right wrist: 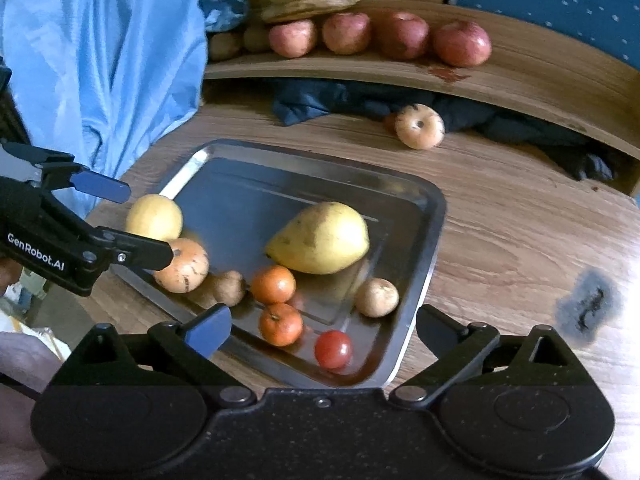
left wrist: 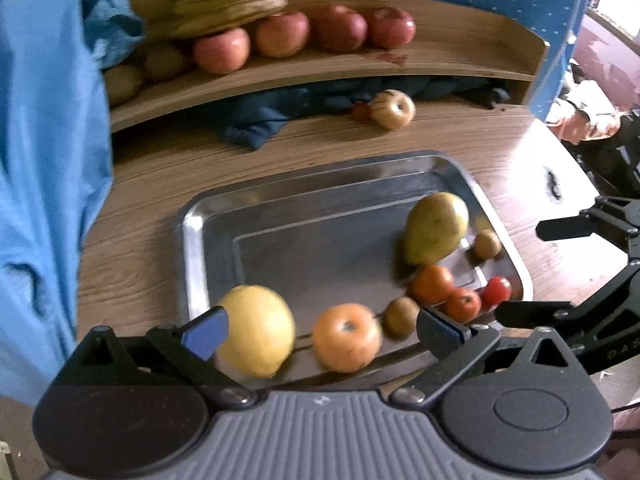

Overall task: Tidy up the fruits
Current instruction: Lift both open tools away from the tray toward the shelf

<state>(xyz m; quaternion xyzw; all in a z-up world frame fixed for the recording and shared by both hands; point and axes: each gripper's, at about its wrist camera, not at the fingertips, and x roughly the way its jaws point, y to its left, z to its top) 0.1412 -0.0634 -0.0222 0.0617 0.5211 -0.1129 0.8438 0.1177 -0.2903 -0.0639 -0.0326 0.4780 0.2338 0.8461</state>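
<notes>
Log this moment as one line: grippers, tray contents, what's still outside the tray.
left gripper open, empty | right gripper open, empty | steel tray: yellow pear, red tomato | pale apple on wooden table

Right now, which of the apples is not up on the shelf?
The pale yellowish apple lying alone on the table, behind the metal tray by the dark cloth. The four red apples sit in a row on the shelf.
</notes>
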